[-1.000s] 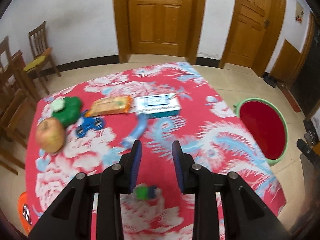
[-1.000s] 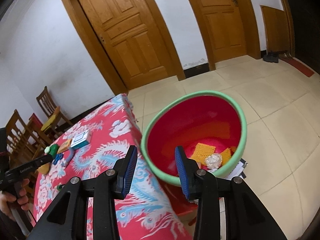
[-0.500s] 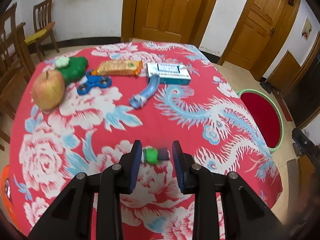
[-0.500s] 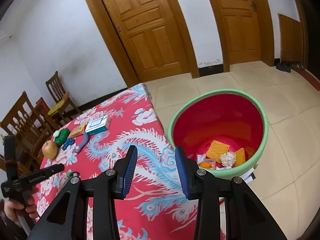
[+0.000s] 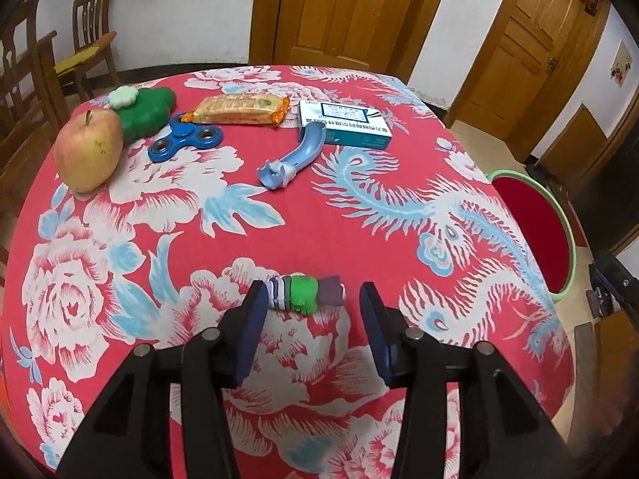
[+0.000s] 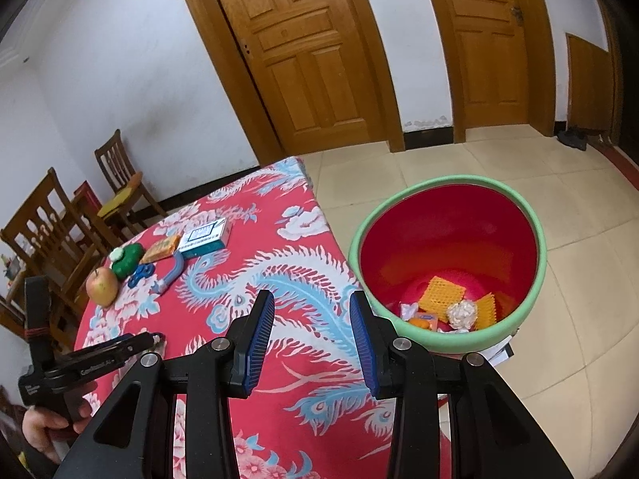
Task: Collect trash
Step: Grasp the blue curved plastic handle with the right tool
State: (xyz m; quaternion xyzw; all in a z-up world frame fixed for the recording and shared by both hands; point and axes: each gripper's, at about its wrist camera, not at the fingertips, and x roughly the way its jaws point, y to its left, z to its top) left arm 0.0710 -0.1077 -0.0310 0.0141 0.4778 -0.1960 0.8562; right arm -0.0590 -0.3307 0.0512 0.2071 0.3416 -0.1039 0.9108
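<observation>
While the left tool point(image 5: 311, 303) has just been opening around a wrapper point(image 5: 305, 293) lying on the table point(image 5: 359, 215), the right tool point(image 6: 312, 319) hangs open, empty.

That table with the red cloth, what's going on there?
A person is clearing trash off the table. The left hand-held gripper has just opened wider around a small green and purple wrapper, not yet gripping it. The right hand-held gripper is empty and open, near the green bin, which already holds some scraps.

Printed cloth tablecloth point(image 5: 359, 215), glossy plastic bin point(image 6: 447, 239), varnished wooden doors point(image 6: 303, 52), matt floor tiles point(image 6: 579, 263).
</observation>
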